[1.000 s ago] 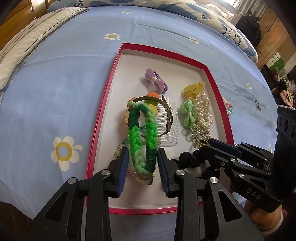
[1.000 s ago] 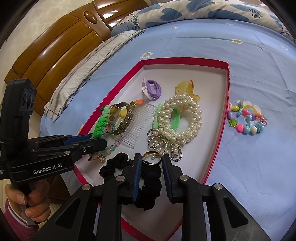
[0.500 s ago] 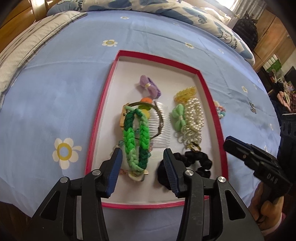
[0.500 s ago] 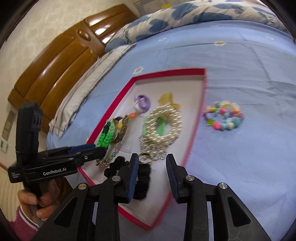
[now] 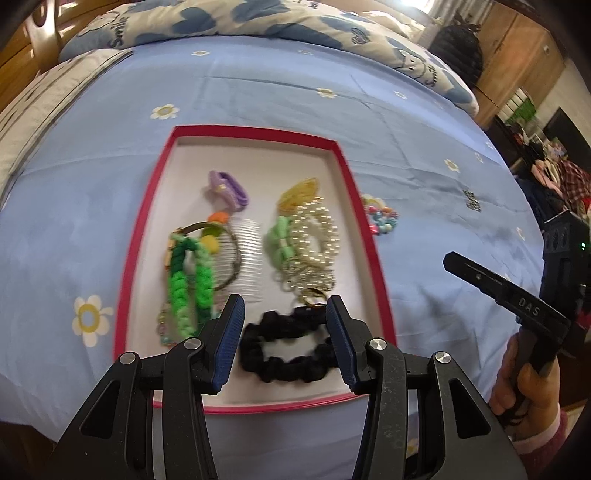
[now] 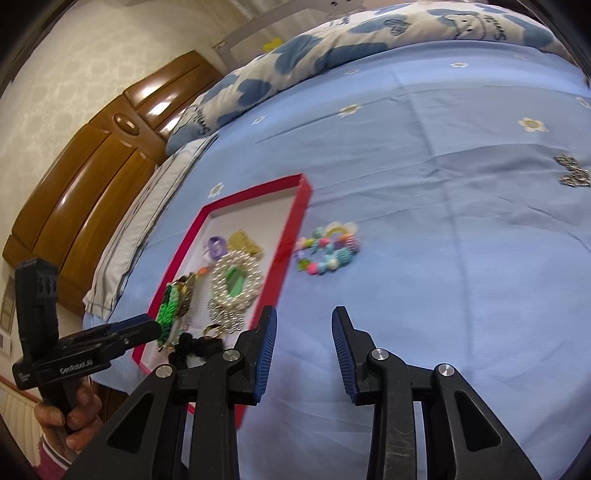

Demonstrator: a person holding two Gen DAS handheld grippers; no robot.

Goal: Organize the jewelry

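A red-rimmed tray (image 5: 127, 258) (image 6: 291, 236) lies on the blue bedsheet. In it are a green braided bracelet (image 5: 177, 291), a clear comb (image 5: 249, 254), a pearl bracelet (image 5: 314, 236), a gold ring (image 5: 314, 295) and a black scrunchie (image 5: 288, 350). My left gripper (image 5: 284, 314) (image 6: 122, 332) hovers open over the tray's near end, and the scrunchie lies below its gap, untouched. My right gripper (image 6: 304, 317) (image 5: 506, 295) is open over bare sheet to the right of the tray, holding nothing. A colourful bead bracelet (image 6: 328, 251) (image 5: 382, 218) lies on the sheet just outside the tray.
A silver glittery bow (image 6: 570, 171) (image 5: 471, 199) rests on the sheet far right. Patterned pillows (image 5: 258, 18) line the far side, and a wooden headboard (image 6: 92, 177) stands at the left. The near bed edge lies just under the tray's front rim.
The left gripper let go of the green braid, widened and shifted right over the scrunchie. The right gripper widened, left the ring and scrunchie, and swung right out of the tray over the sheet.
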